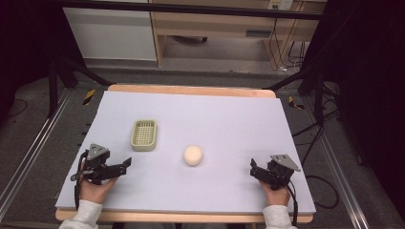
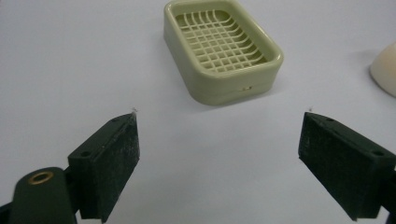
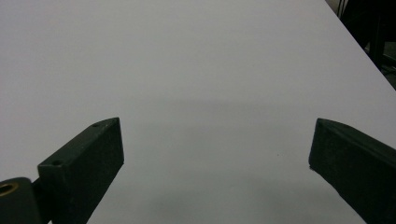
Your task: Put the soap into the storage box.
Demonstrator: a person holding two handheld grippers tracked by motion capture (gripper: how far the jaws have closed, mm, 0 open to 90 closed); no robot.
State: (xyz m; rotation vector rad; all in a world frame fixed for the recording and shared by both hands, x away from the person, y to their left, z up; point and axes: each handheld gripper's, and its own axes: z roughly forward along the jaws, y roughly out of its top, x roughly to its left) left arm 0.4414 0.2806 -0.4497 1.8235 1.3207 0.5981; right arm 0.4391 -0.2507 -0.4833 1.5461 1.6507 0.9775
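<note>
**Nothing lifted yet: soap and dish both wait on the worktop**

While both tools sit low at the near edge, the work looks to be at its very start. Farthest left, the left gripper rests in the person's left hand near the front left of the pale lilac-grey worktop, its fingers spread wide with nothing between them. It aims toward the middle of the surface; in the left gripper view the pale green plastic soap dish with a slotted grid floor lies ahead of the fingers and well apart from them, standing flat and empty. Seen from the high view, that dish sits left of centre.

Next, to its right and a little nearer the person, lies the round cream-coloured bar of soap, alone on the bare surface, near the dish but not touching it. Its edge shows at the right margin of the left gripper view.

Farthest right, the right gripper is held in the right hand at the front right, fingers also wide apart and empty, facing open worktop.

By my judgement, every step is left: reaching the soap, closing on it, carrying it across and setting it in the dish.
</note>
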